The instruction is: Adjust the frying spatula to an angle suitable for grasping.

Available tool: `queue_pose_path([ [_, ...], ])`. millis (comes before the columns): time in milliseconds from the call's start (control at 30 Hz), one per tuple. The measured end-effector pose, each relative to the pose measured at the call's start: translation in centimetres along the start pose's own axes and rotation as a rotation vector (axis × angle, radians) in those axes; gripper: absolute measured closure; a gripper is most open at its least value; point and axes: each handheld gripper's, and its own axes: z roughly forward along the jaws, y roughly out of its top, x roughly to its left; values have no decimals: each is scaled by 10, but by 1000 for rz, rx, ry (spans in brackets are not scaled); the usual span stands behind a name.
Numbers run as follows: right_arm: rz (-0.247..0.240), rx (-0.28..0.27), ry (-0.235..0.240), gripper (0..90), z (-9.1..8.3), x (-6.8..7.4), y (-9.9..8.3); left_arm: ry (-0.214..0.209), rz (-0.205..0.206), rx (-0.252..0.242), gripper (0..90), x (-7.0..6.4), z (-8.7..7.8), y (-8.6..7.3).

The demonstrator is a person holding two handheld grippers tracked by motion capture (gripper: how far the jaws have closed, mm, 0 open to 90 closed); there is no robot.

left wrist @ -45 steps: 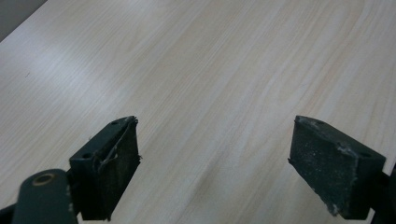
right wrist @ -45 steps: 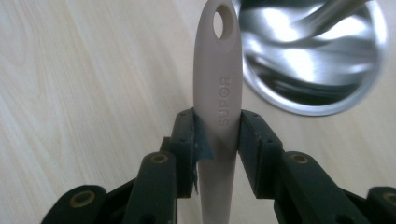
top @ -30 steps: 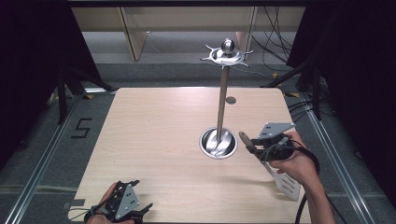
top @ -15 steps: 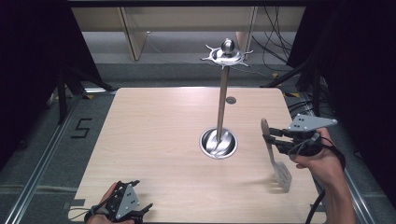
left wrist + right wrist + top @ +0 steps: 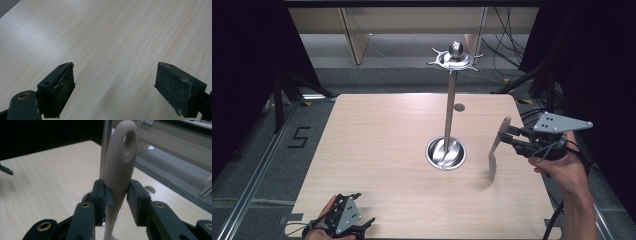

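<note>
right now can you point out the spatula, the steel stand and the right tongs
spatula (image 5: 121, 165), right gripper view, on its beige handle below the hanging hole
steel stand (image 5: 449, 112), high view, midway up its upright pole
right tongs (image 5: 511, 136), high view, between the tips clamped on the spatula handle

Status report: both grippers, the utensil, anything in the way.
Right gripper shut on beige spatula handle, blade hanging off the table. Left gripper open, idle over bare tabletop. Steel hanger stand ahead; path open.
</note>
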Motion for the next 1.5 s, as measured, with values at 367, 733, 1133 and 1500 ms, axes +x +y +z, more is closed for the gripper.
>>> queue_pose_path([
  [367, 26, -25, 14, 692, 11, -2, 25, 2, 5, 0, 151, 0, 0, 0],
  [733, 16, -44, -6, 692, 19, -3, 56, -1, 8, 1, 151, 0, 0, 0],
  [1133, 15, -45, -22, 692, 27, -1, 80, -2, 3, -5, 151, -1, -1, 1],
  [1500, -16, -39, -58, 692, 32, 0, 95, 2, 4, -4, 151, -1, 0, 1],
])
